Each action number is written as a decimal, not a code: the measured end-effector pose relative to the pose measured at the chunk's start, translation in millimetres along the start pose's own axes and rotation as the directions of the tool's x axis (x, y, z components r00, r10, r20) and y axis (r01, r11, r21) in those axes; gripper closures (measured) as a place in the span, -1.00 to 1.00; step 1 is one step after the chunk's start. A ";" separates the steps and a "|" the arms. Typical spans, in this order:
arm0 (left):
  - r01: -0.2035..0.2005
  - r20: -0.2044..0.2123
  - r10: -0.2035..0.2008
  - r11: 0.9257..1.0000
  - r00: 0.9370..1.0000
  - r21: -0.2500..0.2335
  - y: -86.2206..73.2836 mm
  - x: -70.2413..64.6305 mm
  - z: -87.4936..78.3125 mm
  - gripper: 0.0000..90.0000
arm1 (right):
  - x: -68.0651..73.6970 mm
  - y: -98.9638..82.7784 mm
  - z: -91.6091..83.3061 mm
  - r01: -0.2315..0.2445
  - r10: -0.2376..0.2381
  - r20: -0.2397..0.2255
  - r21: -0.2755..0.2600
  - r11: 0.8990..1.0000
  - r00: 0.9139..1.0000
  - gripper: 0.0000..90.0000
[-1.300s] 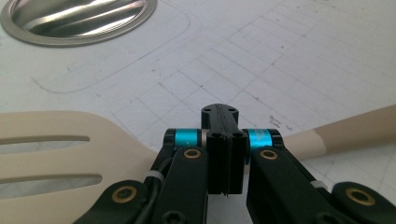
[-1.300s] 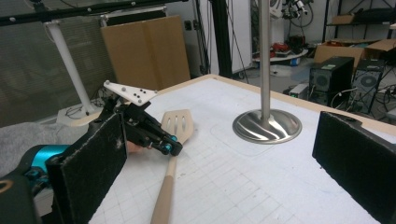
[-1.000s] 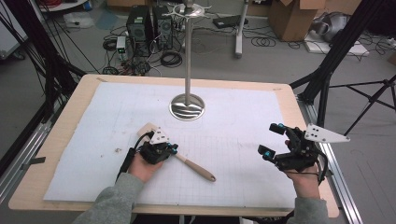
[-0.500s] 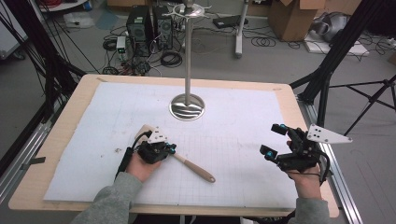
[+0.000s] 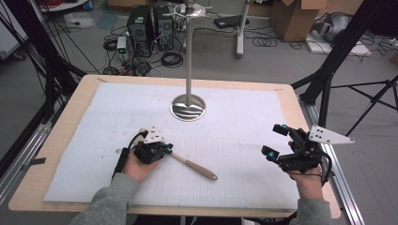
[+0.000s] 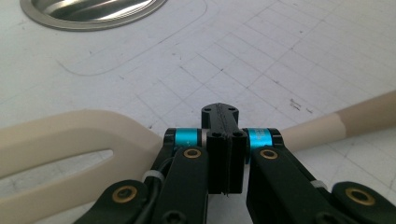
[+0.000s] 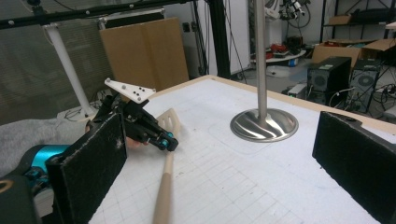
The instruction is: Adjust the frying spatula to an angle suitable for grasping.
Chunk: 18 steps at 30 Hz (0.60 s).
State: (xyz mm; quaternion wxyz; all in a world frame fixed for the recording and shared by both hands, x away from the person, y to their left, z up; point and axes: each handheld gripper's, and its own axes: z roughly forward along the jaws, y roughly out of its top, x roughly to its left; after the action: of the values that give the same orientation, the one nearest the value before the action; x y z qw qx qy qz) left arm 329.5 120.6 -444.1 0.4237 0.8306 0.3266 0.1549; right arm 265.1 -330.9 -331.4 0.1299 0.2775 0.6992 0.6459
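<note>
Looking down on the surface (image 5: 61, 140) from the high view, I note a pale wooden top under a white gridded mat (image 5: 234, 122) that covers nearly all of it. Concrete floor lies beyond, with 2 computer towers (image 5: 150, 26), loose cables (image 5: 171, 58), cardboard boxes (image 5: 293, 16) and black tripod legs (image 5: 338, 51) at the right.

A steel stand (image 5: 188, 101) rises from a round base at the mat's far middle, well apart from both hands, with open mat around it.

Left tool (image 5: 165, 149): jaws pressed together on the neck of a cream slotted spatula (image 5: 199, 168), which lies flat on the mat, handle running right toward the near edge, slotted blade on the other side of the jaws in the left gripper view.

Right tool (image 5: 276, 140): jaws wide, nothing between the pads, held near the mat's right edge, well apart from the spatula.
</note>
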 end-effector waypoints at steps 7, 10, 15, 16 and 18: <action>0.017 -0.046 -0.016 1.000 0.999 0.020 -5.9 8.2 -3.5 1.00 | -0.7 0.0 0.6 0.002 -0.002 -0.001 -0.003 1.000 1.000 -0.95; 0.034 -0.042 -0.033 0.999 0.999 0.019 -9.2 12.6 -5.6 1.00 | -1.0 0.0 0.6 -0.003 0.003 0.000 0.000 1.000 1.000 -0.95; 0.038 -0.049 -0.037 0.999 0.998 0.016 -11.1 14.2 -9.1 1.00 | -2.3 0.1 2.4 -0.002 0.002 -0.003 -0.002 1.000 1.000 -0.95; 0.032 -0.053 -0.030 0.999 0.998 0.021 -11.1 13.9 -9.0 1.00 | -2.5 0.1 2.9 -0.001 0.001 -0.003 -0.002 1.000 1.000 -0.95; 0.036 -0.053 -0.035 0.999 0.998 0.024 -10.9 13.6 -9.8 1.00 | -2.4 0.1 3.8 -0.001 0.001 -0.005 0.001 1.000 1.000 -0.95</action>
State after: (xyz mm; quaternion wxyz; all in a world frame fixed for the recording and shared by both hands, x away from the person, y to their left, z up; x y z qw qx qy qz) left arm 329.9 140.3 -447.3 0.4074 0.8254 0.3543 0.1650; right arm 269.1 -329.1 -332.2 0.1277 0.2764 0.6997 0.6463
